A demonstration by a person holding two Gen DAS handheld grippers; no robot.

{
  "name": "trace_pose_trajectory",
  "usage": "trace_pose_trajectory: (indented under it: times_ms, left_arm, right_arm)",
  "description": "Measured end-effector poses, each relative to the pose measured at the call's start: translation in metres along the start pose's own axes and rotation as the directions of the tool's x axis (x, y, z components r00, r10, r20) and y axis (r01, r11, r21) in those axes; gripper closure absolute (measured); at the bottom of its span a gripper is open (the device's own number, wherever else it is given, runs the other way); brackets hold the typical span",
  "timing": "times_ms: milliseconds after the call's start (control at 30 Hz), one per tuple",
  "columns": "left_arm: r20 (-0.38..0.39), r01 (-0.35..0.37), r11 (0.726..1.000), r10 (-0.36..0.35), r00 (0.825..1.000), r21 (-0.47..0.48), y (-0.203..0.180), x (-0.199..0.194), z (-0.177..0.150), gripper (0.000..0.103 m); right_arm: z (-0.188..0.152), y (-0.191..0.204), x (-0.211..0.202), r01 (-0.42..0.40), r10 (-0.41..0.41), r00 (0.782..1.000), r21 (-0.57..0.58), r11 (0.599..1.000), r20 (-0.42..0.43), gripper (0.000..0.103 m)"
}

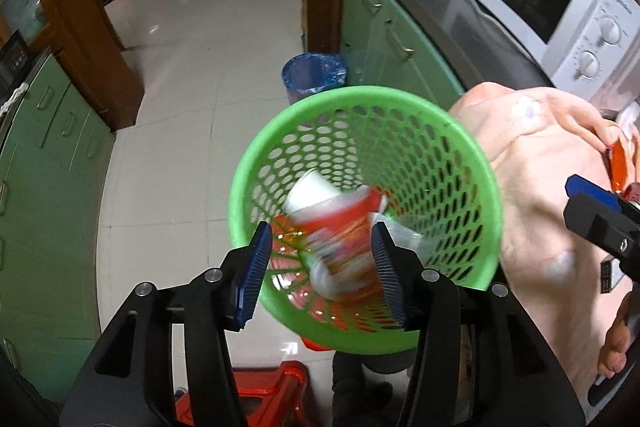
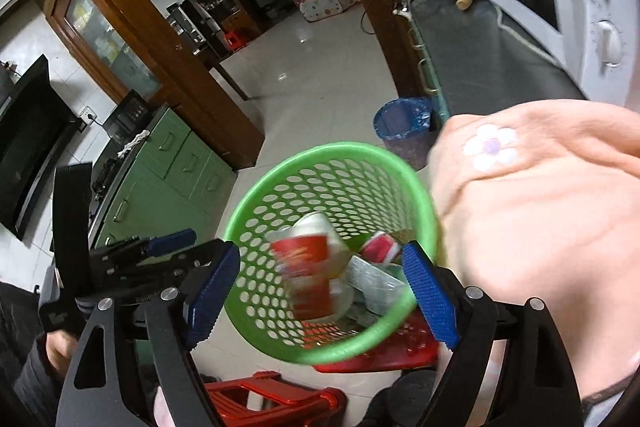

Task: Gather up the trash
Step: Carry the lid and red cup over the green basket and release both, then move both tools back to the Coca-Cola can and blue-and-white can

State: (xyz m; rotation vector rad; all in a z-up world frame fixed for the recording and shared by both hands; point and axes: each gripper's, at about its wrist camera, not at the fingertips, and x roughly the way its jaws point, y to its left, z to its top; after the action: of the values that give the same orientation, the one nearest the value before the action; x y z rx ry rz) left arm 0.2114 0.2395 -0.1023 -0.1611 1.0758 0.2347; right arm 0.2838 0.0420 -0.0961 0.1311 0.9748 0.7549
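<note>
Left wrist view: red-and-white paper cup [image 1: 332, 223], blurred, inside green perforated plastic basket [image 1: 460, 131] atop other litter. We judge drop step in hand. Left gripper [image 1: 324, 267] jaws part open, cup between, pads clear. Right gripper [image 2: 320, 291] jaws wide, empty. Next: we withdraw, seek more trash. Blue-lined bin [image 1: 314, 73] on floor beyond.

Tiled floor [image 1: 208, 39], green cabinets [image 1: 60, 131].
</note>
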Motion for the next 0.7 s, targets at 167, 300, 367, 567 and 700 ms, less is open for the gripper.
trace_pose_trajectory:
  times_ms: [167, 300, 367, 567, 700]
  left_arm:
    - [0.031, 0.039, 0.998, -0.041, 0.999, 0.057, -0.031, -0.012, 0.003, 0.041]
    - [0.038, 0.084, 0.99, -0.089, 0.995, 0.115, -0.064, -0.019, 0.005, 0.04]
    - [0.038, 0.106, 0.984, -0.113, 0.993, 0.145, -0.081, -0.021, 0.005, 0.04]
    - [0.021, 0.19, 0.948, -0.202, 0.979, 0.256, -0.147, -0.026, 0.001, 0.037]
    - [-0.003, 0.249, 0.911, -0.262, 0.965, 0.328, -0.196, -0.029, -0.001, 0.037]
  right_arm:
    - [-0.014, -0.023, -0.04, 0.078, -0.078, 0.996, 0.006, 0.997, 0.033, 0.021]
    - [-0.029, -0.05, -0.077, 0.148, -0.15, 0.987, 0.039, 0.988, 0.062, 0.019]
    - [-0.035, -0.062, -0.094, 0.187, -0.19, 0.979, 0.051, 0.981, 0.075, 0.019]
    - [-0.056, -0.112, -0.152, 0.324, -0.334, 0.938, 0.106, 0.94, 0.093, 0.019]
    - [-0.069, -0.153, -0.187, 0.417, -0.433, 0.898, 0.162, 0.894, 0.08, 0.019]
